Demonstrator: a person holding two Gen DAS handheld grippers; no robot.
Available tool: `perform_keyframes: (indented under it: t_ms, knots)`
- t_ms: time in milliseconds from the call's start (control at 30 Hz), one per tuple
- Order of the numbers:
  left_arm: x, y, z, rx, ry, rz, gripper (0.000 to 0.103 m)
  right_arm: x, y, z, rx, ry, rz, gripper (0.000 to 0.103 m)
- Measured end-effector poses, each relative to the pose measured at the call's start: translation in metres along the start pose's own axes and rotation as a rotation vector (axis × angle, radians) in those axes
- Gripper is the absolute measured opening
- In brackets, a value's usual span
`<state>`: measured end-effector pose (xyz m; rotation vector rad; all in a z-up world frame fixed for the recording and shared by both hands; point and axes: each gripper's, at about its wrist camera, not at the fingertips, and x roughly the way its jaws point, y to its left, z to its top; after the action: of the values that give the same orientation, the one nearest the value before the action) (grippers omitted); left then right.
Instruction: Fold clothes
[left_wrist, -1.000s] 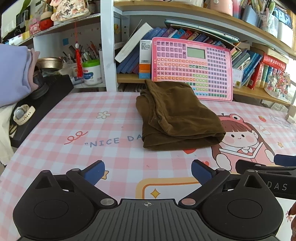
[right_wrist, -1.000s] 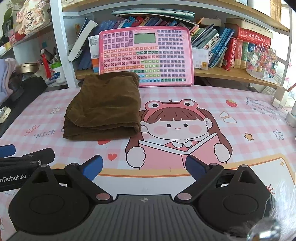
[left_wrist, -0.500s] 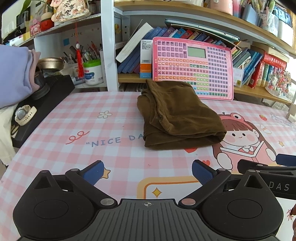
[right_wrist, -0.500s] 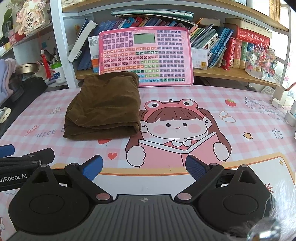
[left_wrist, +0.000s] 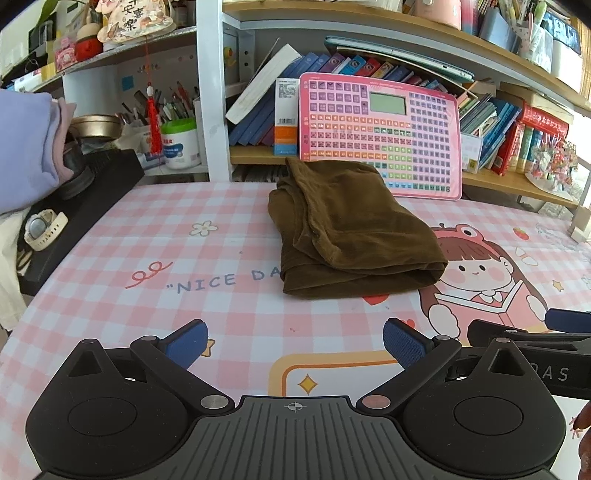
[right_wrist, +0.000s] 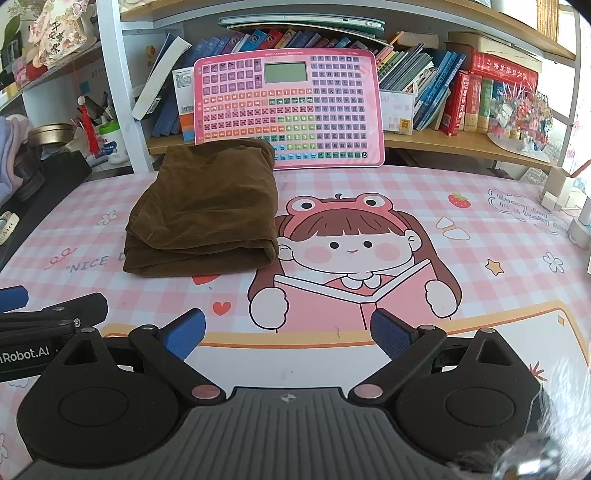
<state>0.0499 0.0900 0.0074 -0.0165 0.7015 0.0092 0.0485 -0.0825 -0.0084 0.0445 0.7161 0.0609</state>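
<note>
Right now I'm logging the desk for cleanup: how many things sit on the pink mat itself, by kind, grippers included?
Folded brown garment: 1
Pink keyboard board, its base at the mat's back edge, leaning on the shelf: 1
Grippers, both open and empty: 2, left gripper and right gripper
Total: 4

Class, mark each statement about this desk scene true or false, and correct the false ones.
1. The brown garment lies folded on the checked mat. True.
2. The left gripper is shut on the garment. False: it is open, clear of the cloth.
3. A pink keyboard toy leans against the shelf behind the garment. True.
4. The right gripper holds a book. False: it is open and holds nothing.
5. A wristwatch lies on the garment. False: it rests on the black case at the left.
</note>
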Motion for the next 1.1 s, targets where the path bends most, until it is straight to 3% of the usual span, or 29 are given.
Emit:
perform_keyframes:
  t_ms: [1100]
  knots:
    - [0.0040,-0.0012,-0.0006,0.007,0.029,0.015,0.103,0.0029,0.0003,0.0008,0.000,0.008,-0.006,0.097]
